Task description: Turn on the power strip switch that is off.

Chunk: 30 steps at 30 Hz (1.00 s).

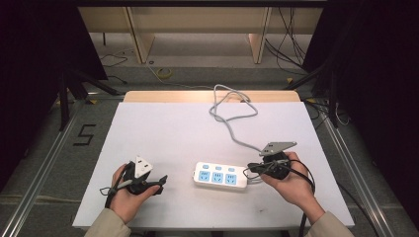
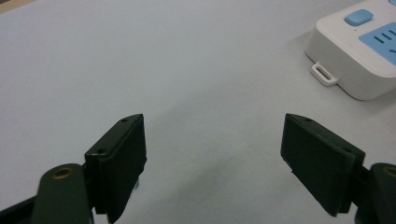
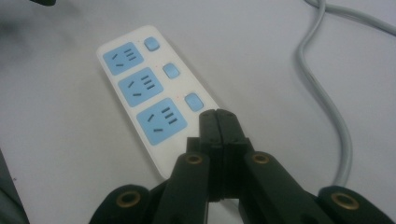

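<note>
While the clenched right gripper point(image 3: 218, 116) hovers over the power strip point(image 3: 149, 88), a sideways press may skid it across the bench point(image 1: 163, 133); left gripper point(image 2: 212, 154) released, empty.

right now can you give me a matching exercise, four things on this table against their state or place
Things:
1. left gripper
2. right gripper
3. white power strip with blue sockets
4. grey round cable

States or places:
A. looped near the table's far edge
B. jaws shut, nothing between them
C. jaws wide open over bare table
D. lying flat between the two hands

Pairs: 1-C, 2-B, 3-D, 4-A
</note>
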Tool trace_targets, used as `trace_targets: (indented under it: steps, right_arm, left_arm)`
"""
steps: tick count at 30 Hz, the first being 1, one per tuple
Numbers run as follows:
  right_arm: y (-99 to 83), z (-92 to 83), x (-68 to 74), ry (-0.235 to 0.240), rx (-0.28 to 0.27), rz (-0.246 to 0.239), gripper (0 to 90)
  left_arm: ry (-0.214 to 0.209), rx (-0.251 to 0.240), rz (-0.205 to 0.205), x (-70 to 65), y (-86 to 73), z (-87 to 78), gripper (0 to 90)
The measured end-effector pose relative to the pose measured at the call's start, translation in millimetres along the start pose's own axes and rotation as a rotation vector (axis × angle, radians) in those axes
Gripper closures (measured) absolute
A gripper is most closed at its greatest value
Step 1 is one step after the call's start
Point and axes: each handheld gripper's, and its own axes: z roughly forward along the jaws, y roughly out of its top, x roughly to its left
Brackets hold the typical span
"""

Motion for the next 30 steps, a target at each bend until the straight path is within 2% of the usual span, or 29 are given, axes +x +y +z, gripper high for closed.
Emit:
trace_targets:
  steps: [17, 30]
  right_arm:
    - [6.7, 3.9, 2.7, 0.014, 0.013, -0.006, 90.0]
    - [16.0, 7.3, 6.2, 0.018, 0.03, -0.036, 90.0]
  left_arm:
    - [0.003, 0.003, 0.009, -0.5, 0.1, -0.4, 22.5]
    - [0.004, 0.001, 0.01, -1.1, 0.2, -0.4, 22.5]
